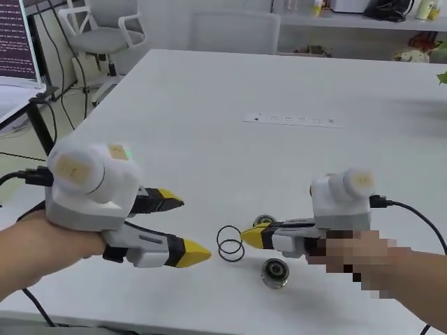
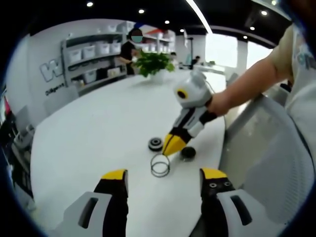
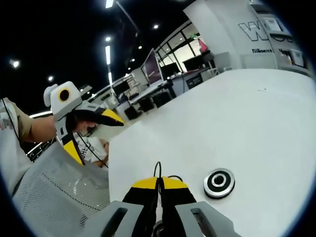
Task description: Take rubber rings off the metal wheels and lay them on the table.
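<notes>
**Laying down a ring.** Head view. The right gripper [image 1: 246, 236] lies low over the tabletop [image 1: 230, 146], jaws pressed together. The two rubber rings [image 1: 230, 242] lie overlapped and flat at 9 o'clock of its tips. In the right gripper view a thin black arc rises from between those tips, so they appear to pinch one ring's edge. One metal wheel [image 1: 276, 271] sits at 5 o'clock of the rings. A second wheel [image 1: 264, 220] sits at 1 o'clock, partly hidden behind the right gripper. Whether either wheel carries a ring cannot be told. The left gripper [image 1: 186, 227] hovers at 9 o'clock of the rings with its jaws spread wide and holding nothing.

Judged step: releasing the ring. Done well, the right jaws part only once the ring rests flat. They then draw back toward 3 o'clock, low and straight, so the rubber neither snags nor drags its neighbour. The left gripper is placed to steady a wheel next.
</notes>
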{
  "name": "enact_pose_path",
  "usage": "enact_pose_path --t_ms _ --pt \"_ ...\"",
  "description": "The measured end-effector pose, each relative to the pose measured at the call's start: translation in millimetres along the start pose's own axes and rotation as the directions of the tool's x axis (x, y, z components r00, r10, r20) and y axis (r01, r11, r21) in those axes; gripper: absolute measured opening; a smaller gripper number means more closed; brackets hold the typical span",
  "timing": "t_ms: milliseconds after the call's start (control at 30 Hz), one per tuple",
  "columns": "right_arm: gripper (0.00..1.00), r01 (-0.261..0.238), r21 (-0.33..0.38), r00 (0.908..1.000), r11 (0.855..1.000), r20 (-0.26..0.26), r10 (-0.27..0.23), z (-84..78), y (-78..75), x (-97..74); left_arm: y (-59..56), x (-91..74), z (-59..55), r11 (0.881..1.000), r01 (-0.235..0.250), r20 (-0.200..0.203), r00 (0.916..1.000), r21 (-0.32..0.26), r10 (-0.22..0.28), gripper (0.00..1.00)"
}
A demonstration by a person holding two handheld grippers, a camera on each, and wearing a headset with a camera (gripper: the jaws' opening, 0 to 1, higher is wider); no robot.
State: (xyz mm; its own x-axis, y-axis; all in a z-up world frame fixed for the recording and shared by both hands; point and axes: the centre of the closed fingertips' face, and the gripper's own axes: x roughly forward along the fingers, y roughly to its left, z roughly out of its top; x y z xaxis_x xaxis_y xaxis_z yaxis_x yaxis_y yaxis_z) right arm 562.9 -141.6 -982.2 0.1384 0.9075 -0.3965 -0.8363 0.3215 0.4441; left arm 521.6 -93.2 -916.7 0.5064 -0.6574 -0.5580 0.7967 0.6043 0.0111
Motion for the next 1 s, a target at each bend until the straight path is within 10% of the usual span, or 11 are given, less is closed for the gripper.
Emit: enact_pose_path --t_ms 1000 --pt "0.00 0.062 0.047 0.9960 0.997 -0.067 -0.059 -19.0 -16.0 8.3 1.9 -3.3 -12.1 1.000 -0.011 -0.017 0.9998 -0.025 0.011 0.60"
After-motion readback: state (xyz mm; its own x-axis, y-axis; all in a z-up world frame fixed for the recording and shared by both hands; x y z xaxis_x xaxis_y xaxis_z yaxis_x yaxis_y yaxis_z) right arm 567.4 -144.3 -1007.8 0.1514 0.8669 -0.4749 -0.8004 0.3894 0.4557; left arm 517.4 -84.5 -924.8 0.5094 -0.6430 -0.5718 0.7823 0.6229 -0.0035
